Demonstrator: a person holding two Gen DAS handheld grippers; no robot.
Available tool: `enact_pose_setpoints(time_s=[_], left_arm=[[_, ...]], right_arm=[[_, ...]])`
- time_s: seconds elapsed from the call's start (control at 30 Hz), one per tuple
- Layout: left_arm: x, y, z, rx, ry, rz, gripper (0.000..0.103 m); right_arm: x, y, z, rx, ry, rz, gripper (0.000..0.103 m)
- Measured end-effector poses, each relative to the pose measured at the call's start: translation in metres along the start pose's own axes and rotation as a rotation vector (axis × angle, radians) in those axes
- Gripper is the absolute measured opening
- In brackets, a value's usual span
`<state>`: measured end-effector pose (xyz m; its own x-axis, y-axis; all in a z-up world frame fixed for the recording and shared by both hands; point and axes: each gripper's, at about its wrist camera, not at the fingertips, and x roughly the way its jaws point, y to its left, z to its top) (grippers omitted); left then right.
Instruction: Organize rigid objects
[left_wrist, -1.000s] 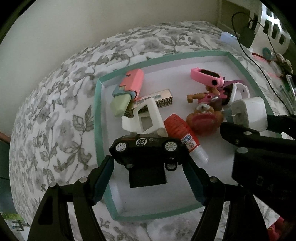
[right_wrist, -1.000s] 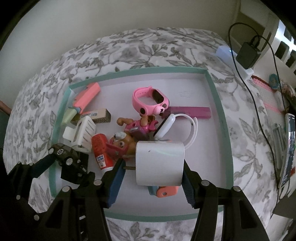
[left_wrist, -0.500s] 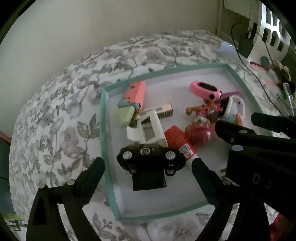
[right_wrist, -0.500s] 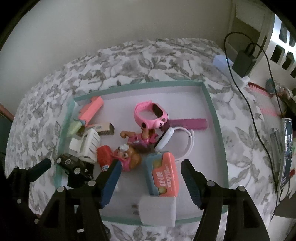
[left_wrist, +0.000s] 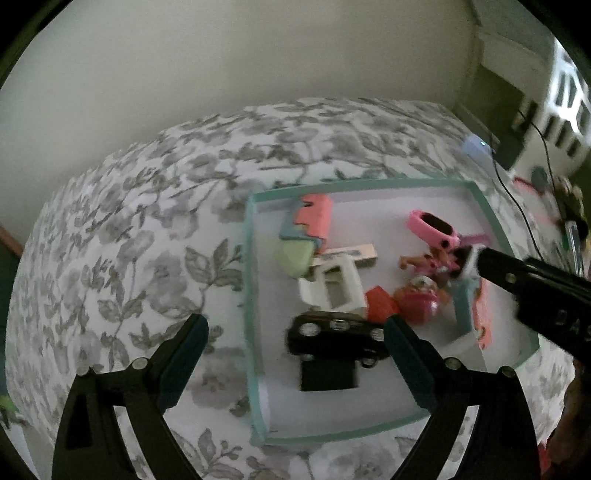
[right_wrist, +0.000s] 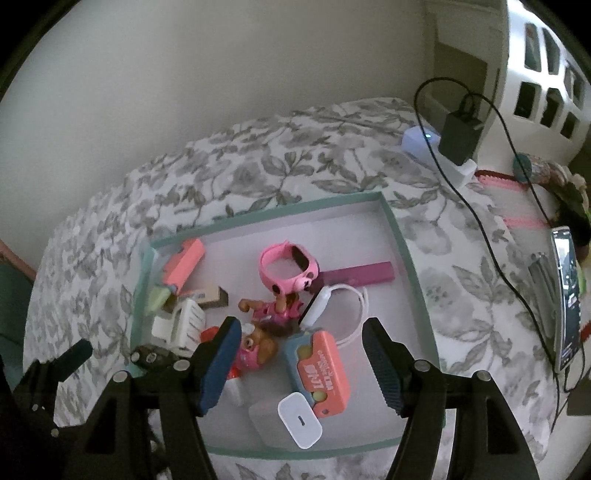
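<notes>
A teal-rimmed tray (left_wrist: 249, 295) (right_wrist: 402, 251) lies on a floral bedspread. In the left wrist view a black toy car (left_wrist: 336, 338) rests on a black block (left_wrist: 328, 376) near the tray's left wall. My left gripper (left_wrist: 295, 326) hangs open above it, touching nothing. In the right wrist view a white charger (right_wrist: 299, 419) lies by the tray's front rim, against an orange and blue box (right_wrist: 321, 369). My right gripper (right_wrist: 302, 328) is open over them and holds nothing. Also in the tray are a pink watch (right_wrist: 288, 266) and a pup figure (right_wrist: 258, 347).
A purple bar (right_wrist: 354, 275), a white band (right_wrist: 332, 314) and a white toy truck (left_wrist: 332, 288) share the tray. To the right, off the tray, lie a phone (right_wrist: 567, 295), a black adapter (right_wrist: 460, 136) with its cable and a white basket (right_wrist: 543, 74).
The left gripper opened off the black car and the right gripper let go of the white charger, which now lies at the tray's front. Both grippers have risen and drawn back.
</notes>
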<state>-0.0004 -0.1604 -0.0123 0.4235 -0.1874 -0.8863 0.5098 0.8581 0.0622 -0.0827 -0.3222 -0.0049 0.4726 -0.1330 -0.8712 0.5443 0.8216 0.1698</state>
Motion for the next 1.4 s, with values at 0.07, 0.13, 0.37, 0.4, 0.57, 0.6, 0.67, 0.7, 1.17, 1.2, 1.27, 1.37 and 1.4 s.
enact_pose_setpoints(time_s=[0.07,0.13,0.37,0.4,0.57,0.6,0.67,0.7,1.17,1.2,1.27,1.37,1.4], left_arm=[[0.001,0.009,0.0,-0.032,0.003,0.006,0.096],[0.001,0.02,0.001,-0.073,0.004,0.019,0.096],[-0.005,0.059,0.001,-0.216,-0.031,0.065,0.096],[-0.006,0.064,0.0,-0.233,-0.037,0.071,0.096],[-0.006,0.083,-0.002,-0.298,-0.044,0.088,0.096],[-0.006,0.086,-0.001,-0.313,-0.043,0.103,0.096],[-0.004,0.091,-0.001,-0.33,-0.032,0.145,0.096],[-0.004,0.094,-0.001,-0.329,-0.036,0.142,0.096],[-0.025,0.094,-0.003,-0.333,-0.112,0.098,0.096],[-0.027,0.093,-0.004,-0.329,-0.11,0.114,0.096],[-0.029,0.092,-0.004,-0.321,-0.103,0.123,0.096],[-0.032,0.089,-0.007,-0.316,-0.103,0.118,0.096],[-0.033,0.089,-0.008,-0.312,-0.099,0.128,0.096]], right_arm=[[0.0,-0.003,0.001,0.012,-0.002,0.001,0.072],[0.001,-0.004,0.001,0.016,0.004,-0.001,0.072],[0.007,0.01,-0.003,-0.055,0.026,0.014,0.078],[0.007,0.014,-0.004,-0.077,0.022,0.014,0.085],[0.007,0.025,-0.007,-0.134,-0.001,0.001,0.103],[0.006,0.025,-0.007,-0.135,-0.004,0.004,0.103],[0.006,0.025,-0.007,-0.135,-0.006,0.004,0.103],[0.006,0.025,-0.007,-0.134,-0.006,0.003,0.103],[0.0,0.032,-0.01,-0.159,-0.018,0.007,0.103],[0.0,0.033,-0.011,-0.16,-0.017,0.007,0.103],[-0.001,0.033,-0.012,-0.16,-0.015,0.006,0.103],[-0.004,0.034,-0.014,-0.159,-0.015,0.007,0.103],[-0.005,0.034,-0.015,-0.159,-0.016,0.007,0.103]])
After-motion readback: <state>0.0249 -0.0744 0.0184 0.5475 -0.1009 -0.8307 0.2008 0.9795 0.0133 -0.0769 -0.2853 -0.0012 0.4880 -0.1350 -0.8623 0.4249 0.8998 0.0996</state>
